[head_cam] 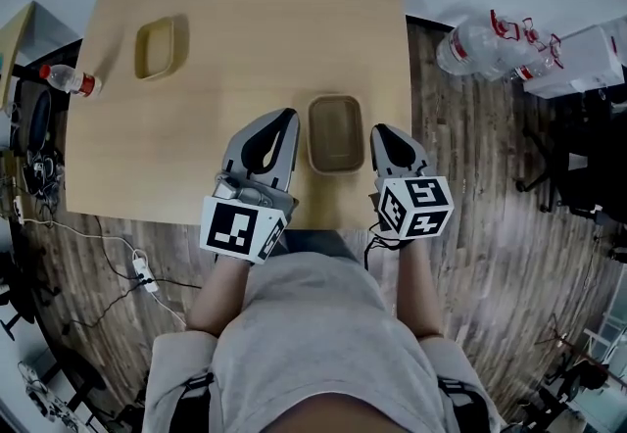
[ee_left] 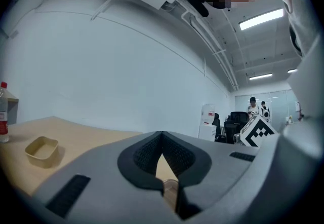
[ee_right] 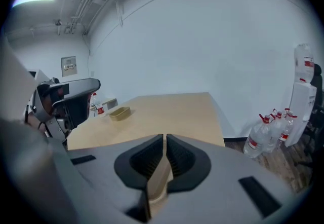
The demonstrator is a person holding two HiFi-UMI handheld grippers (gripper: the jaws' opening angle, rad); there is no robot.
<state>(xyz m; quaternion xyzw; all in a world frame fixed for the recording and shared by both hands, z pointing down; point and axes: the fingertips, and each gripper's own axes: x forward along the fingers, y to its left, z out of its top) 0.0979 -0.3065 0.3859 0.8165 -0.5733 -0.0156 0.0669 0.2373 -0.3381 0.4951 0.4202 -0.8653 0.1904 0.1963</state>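
A tan container (head_cam: 335, 134) sits near the front edge of the light wooden table (head_cam: 245, 20). My left gripper (head_cam: 290, 114) lies just left of it, apart from its rim. The jaws meet at the tip (ee_left: 162, 134) and hold nothing. My right gripper (head_cam: 376, 130) lies just right of the container, jaws pressed almost together (ee_right: 165, 137), only table wood showing through the slit. A second tan container (head_cam: 157, 47) (ee_left: 42, 149) (ee_right: 119, 112) stands far off at the table's back left.
A red-capped plastic bottle (head_cam: 69, 78) (ee_left: 3, 114) stands on a small side table at the left. Large water jugs (head_cam: 490, 44) (ee_right: 268, 134) stand on the floor right of the table. Cables and a power strip (head_cam: 142, 269) lie at the left. People (ee_left: 253, 109) stand far off.
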